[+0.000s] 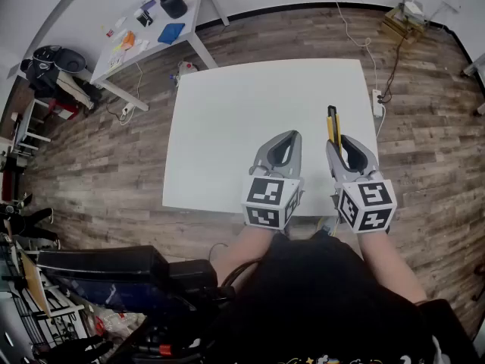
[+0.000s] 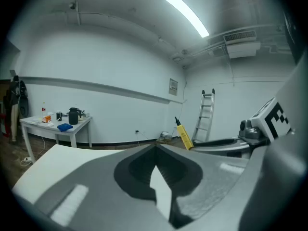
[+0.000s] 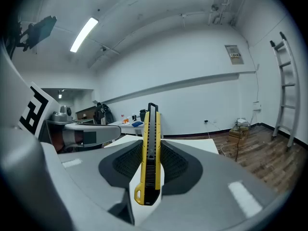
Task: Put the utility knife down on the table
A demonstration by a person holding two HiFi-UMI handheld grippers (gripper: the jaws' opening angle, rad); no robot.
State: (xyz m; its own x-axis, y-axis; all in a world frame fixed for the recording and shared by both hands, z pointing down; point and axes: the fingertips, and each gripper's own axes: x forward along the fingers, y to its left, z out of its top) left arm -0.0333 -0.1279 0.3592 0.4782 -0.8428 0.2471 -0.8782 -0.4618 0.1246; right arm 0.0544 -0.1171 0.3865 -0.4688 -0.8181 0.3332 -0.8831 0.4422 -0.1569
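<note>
A yellow and black utility knife (image 1: 333, 128) is clamped between the jaws of my right gripper (image 1: 342, 144), which is shut on it. In the right gripper view the knife (image 3: 150, 153) stands on edge with its tip pointing forward, held over the white table (image 1: 227, 120). My left gripper (image 1: 283, 139) hovers just to the left over the table's near edge, shut with nothing in it. The left gripper view shows its jaws (image 2: 156, 150) meeting at the tips, and the knife (image 2: 183, 134) sticking out past the right gripper.
A second white table (image 1: 151, 29) at the far left carries a black jug, a blue cloth and small items. A power strip and cables (image 1: 377, 101) lie on the wood floor by the table's right edge. A ladder (image 2: 204, 114) leans on the far wall.
</note>
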